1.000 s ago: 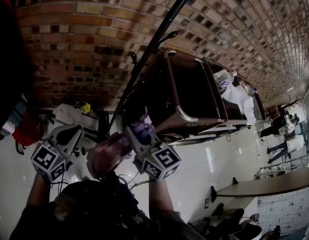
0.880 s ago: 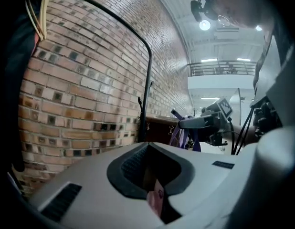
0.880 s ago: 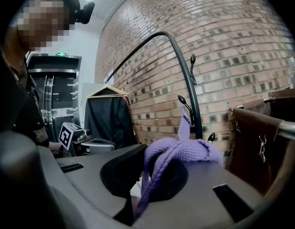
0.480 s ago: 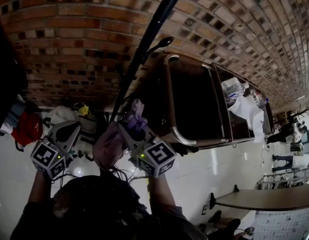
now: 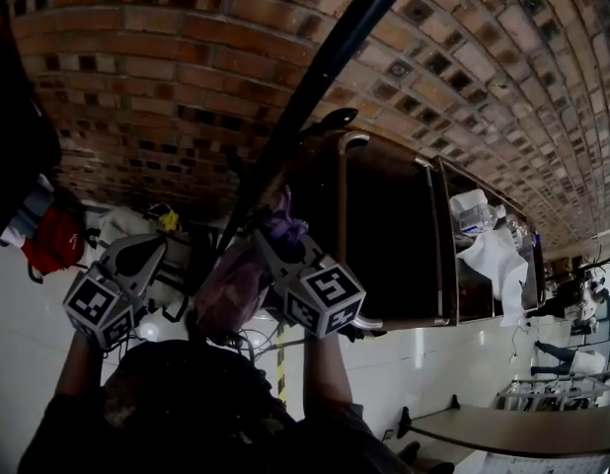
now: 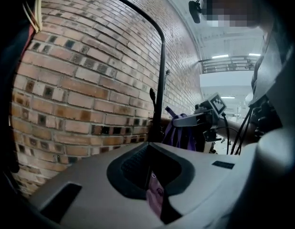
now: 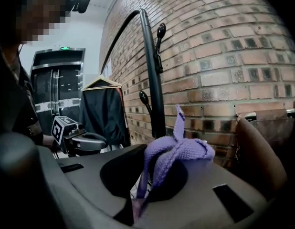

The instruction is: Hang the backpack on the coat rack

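- The right gripper (image 7: pixel 137 202) has its fingers clamped shut on the purple strap (image 7: pixel 178 151) of the backpack (image 5: pixel 231 284), bunched just above them.
- The left gripper (image 6: pixel 154 197) has its fingers pinching pink backpack fabric.
- The coat rack (image 5: pixel 315 77) pole stands just beyond.

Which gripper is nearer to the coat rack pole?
Right. The right gripper, holding the purple strap, is just beside the pole; the left gripper is farther left.

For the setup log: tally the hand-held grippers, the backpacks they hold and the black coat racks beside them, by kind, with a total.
Hand-held grippers: 2 (left hand-held gripper, right hand-held gripper)
backpack: 1
coat rack: 1
Total: 4
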`<state>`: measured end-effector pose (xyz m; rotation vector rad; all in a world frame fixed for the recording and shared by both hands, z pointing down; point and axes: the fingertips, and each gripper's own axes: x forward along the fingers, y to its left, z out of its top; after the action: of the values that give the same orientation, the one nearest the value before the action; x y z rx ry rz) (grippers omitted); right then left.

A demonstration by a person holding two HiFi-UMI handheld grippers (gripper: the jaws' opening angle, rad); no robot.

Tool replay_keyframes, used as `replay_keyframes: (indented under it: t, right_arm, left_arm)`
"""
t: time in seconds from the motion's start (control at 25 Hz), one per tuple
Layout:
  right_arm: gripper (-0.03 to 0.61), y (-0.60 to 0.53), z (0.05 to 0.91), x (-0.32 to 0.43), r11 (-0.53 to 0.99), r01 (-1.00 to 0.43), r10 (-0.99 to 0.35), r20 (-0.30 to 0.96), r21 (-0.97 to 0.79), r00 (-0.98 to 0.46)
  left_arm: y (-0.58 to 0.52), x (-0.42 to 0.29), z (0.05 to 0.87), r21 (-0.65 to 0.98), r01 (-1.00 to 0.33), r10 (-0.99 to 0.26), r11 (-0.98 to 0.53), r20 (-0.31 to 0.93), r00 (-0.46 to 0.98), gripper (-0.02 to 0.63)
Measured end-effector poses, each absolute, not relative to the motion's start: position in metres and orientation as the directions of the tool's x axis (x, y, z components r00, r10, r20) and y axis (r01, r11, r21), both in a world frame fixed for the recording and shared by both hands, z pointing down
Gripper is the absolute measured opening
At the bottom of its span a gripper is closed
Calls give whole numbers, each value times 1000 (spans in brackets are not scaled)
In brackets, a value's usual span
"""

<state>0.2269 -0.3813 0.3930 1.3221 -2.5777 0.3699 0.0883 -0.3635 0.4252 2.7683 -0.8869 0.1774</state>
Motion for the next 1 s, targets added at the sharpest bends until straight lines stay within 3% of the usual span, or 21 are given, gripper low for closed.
replay_keyframes:
  t: [0.24,0.56,0.84,1.0]
  right_arm:
    - [8,-413,412,222,613,-783,-705,374,-105,-602]
    - [6,-411,450,181,776,-631,-527,532,-18,-663]
    - [6,-394,498,174,784,-619,-473,608,-39,-638]
    - [8,-394,504,173,747,-661,-514,570,-71,-642]
  left_arm:
    - [-383,89,425,194,-626,-600,-755,180,779,37]
    - [-400,88,431,203,-656,-627,-727,194,755,37]
    - [-396,92,441,211,-650,-614,-730,212,760,37]
    - [-391,93,443,210,-639,-601,-740,221,768,37]
